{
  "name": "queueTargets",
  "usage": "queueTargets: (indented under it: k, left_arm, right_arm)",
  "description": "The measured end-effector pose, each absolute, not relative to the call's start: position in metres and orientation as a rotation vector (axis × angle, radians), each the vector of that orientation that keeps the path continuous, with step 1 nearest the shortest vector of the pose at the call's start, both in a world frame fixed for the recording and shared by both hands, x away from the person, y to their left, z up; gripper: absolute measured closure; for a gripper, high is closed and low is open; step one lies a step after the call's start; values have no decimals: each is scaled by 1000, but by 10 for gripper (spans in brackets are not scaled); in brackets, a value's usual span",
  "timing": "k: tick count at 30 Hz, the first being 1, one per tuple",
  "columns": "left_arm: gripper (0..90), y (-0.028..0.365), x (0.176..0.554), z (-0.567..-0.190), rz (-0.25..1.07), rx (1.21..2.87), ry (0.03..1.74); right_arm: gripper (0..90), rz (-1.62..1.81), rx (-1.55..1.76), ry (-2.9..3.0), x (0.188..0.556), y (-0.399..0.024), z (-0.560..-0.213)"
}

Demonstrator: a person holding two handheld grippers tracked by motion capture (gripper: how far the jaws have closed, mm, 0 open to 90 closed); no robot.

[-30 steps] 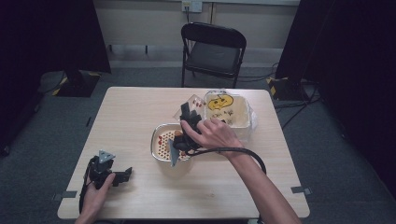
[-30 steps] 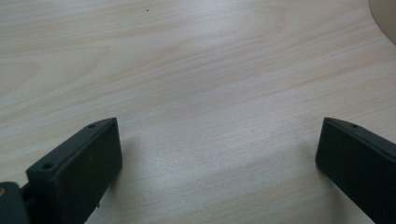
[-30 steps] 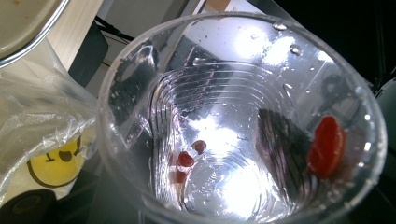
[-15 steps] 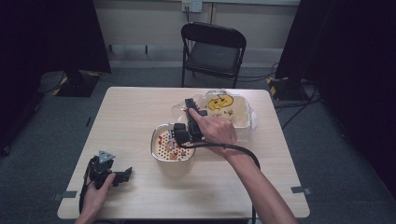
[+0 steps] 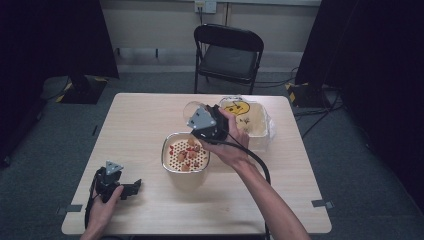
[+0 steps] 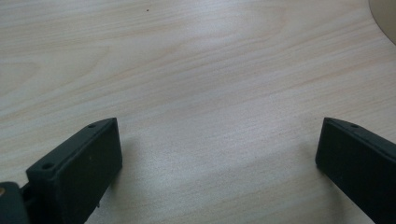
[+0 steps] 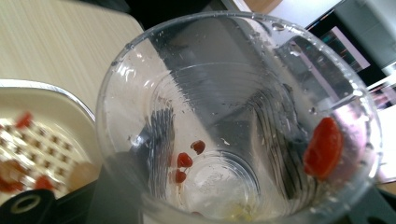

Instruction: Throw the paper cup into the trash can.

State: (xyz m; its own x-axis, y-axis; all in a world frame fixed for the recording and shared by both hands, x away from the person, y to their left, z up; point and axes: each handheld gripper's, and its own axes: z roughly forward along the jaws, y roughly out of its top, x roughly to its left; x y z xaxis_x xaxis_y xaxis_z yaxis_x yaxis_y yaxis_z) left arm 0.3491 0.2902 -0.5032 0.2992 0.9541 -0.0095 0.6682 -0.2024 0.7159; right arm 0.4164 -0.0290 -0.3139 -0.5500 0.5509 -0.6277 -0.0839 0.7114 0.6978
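High view: a clear plastic cup (image 5: 192,109) is held tipped in the right gripper (image 5: 202,125) at frame centre, above a perforated strainer bowl (image 5: 186,155).
Thin, light and crushable, the cup is best gripped gently mid-wall; the left gripper (image 5: 125,189) is seen wide apart, lower left.

A clear plastic cup (image 7: 238,121) is held tipped on its side above the far edge of a strainer bowl (image 5: 186,156), its open mouth turned toward the camera in the right gripper view. Its ribbed wall is beaded with droplets; a few small red bits (image 7: 185,160) cling near the bottom, and one larger red piece (image 7: 323,147) is stuck to the inner wall near the rim. The strainer bowl is set near the middle of the bench (image 5: 140,120): metal-rimmed, with a perforated cream insert on which red and pale orange pieces (image 5: 187,154) are scattered.
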Motion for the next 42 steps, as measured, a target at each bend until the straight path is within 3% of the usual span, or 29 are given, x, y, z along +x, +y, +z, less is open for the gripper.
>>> queueTargets:
  k: [18,32,42]
  left_arm:
    - [0,290,349,-503,596,1953,1441]
    - [0,290,349,-503,596,1953,1441]
    - [0,290,349,-503,596,1953,1441]
  right_arm:
    - [489,1597,709,2004,436,-63,-294]
    - [489,1545,894,1898,461,-114,-280]
    - [479,1425,1033,1889,479,-152,-291]
